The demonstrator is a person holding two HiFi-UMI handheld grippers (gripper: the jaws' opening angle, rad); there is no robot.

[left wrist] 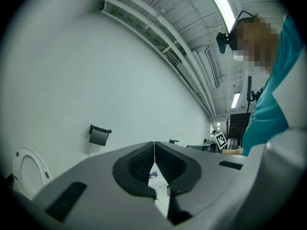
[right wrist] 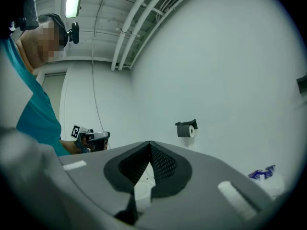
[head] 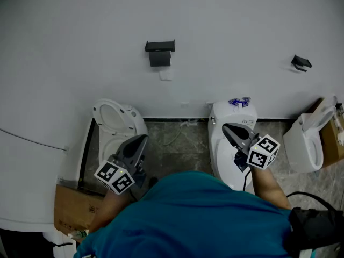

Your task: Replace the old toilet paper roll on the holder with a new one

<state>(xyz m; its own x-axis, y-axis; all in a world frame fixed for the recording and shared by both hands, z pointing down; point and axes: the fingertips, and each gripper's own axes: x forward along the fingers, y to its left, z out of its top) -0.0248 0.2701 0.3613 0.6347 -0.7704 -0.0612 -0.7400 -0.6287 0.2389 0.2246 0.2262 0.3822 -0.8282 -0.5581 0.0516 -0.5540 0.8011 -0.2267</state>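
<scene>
A black toilet paper holder (head: 159, 52) hangs on the white wall, with a white sheet end (head: 165, 74) below it. The right gripper view shows the holder (right wrist: 185, 129) from the side, with the roll's white end (right wrist: 193, 127) showing. A blue-and-white wrapped package (head: 239, 101) lies on the middle toilet's tank (head: 232, 114). My left gripper (head: 142, 139) is shut and empty above the left toilet (head: 114, 123), well short of the wall. My right gripper (head: 225, 127) is shut and empty over the middle toilet. Both sets of jaws meet with nothing between them (left wrist: 154, 143) (right wrist: 149, 143).
A third toilet (head: 305, 140) stands at the right. A second black wall fitting (head: 301, 63) is mounted far right. A cardboard box (head: 74, 208) sits at lower left and another (head: 334, 136) at the right edge. A hose (head: 173, 136) lies on the grey floor.
</scene>
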